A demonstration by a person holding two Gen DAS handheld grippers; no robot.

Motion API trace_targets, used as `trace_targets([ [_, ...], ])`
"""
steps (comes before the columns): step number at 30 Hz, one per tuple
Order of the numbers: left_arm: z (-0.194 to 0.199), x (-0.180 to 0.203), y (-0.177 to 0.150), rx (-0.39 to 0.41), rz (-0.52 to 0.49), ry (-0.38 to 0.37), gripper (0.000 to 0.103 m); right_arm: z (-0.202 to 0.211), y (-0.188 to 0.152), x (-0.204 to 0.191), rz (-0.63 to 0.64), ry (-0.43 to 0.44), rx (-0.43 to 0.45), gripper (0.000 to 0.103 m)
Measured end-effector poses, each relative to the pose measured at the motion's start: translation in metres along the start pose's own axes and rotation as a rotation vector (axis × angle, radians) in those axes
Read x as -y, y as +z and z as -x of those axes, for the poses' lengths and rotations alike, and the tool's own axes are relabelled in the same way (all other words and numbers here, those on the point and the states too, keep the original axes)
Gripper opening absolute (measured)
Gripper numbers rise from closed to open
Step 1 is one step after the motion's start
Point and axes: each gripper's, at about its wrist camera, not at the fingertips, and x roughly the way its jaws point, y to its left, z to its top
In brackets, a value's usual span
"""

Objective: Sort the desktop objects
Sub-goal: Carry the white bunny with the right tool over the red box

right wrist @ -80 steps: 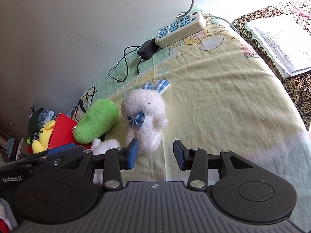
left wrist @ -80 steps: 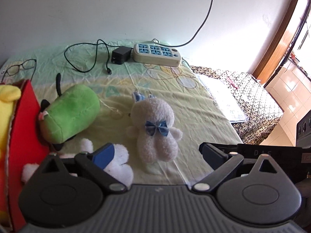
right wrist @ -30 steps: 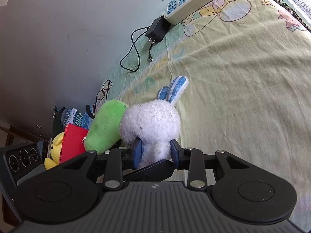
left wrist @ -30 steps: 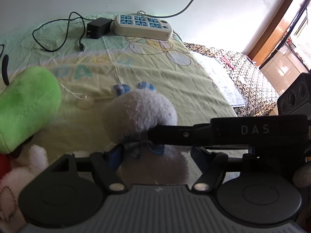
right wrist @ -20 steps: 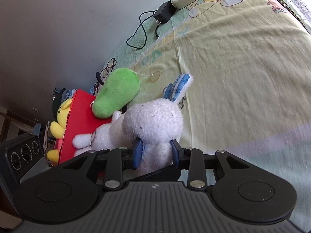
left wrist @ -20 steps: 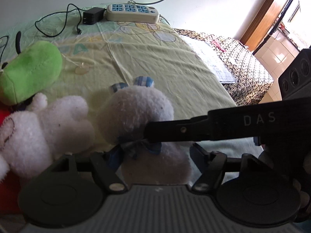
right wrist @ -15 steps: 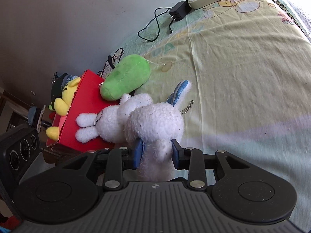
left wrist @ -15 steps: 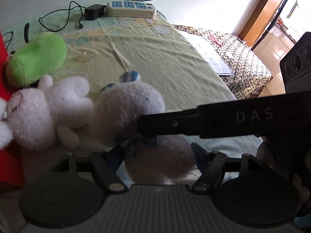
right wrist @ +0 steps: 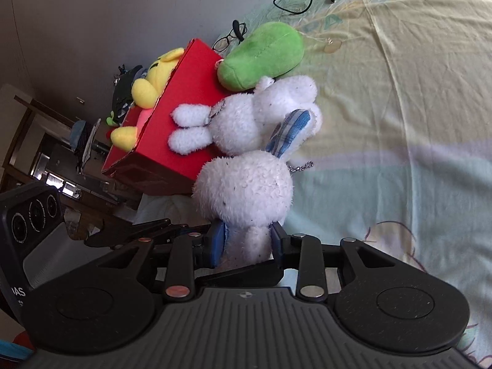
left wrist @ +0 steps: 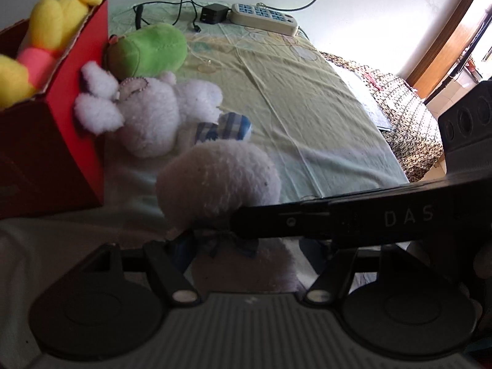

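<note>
- Two grippers hold one white bunny beside the red box.
- Left gripper: jaws partly open around the bunny's body, blue pads against its sides.
- Right gripper: narrow jaws pinch the bunny below its head.
- Another white plush and a green plush touch the box.

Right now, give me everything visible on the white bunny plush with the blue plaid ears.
The white bunny plush is fluffy pile with dark specks, two blue plaid ears, a blue bow at the neck and a ball chain by its head. The right tool pinches it just below the head; the left tool brackets its body, contact unclear. Its ears reach over another white plush that lies against the red box. It looks lifted, head pointing away from both cameras.
</note>
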Motion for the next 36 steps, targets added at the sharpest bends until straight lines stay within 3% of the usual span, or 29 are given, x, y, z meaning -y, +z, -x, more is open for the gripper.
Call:
trace_targets([
  [18,0.043,-0.082,-0.031,-0.058,-0.089,-0.062,0.072,-0.061,-0.032,-0.080,0.021,-0.062,-0.029,0.035],
  [36,0.159,-0.183,-0.064,0.104,-0.049,0.060,0.072,-0.139,-0.032,-0.198,0.208,0.060,-0.037,0.035],
])
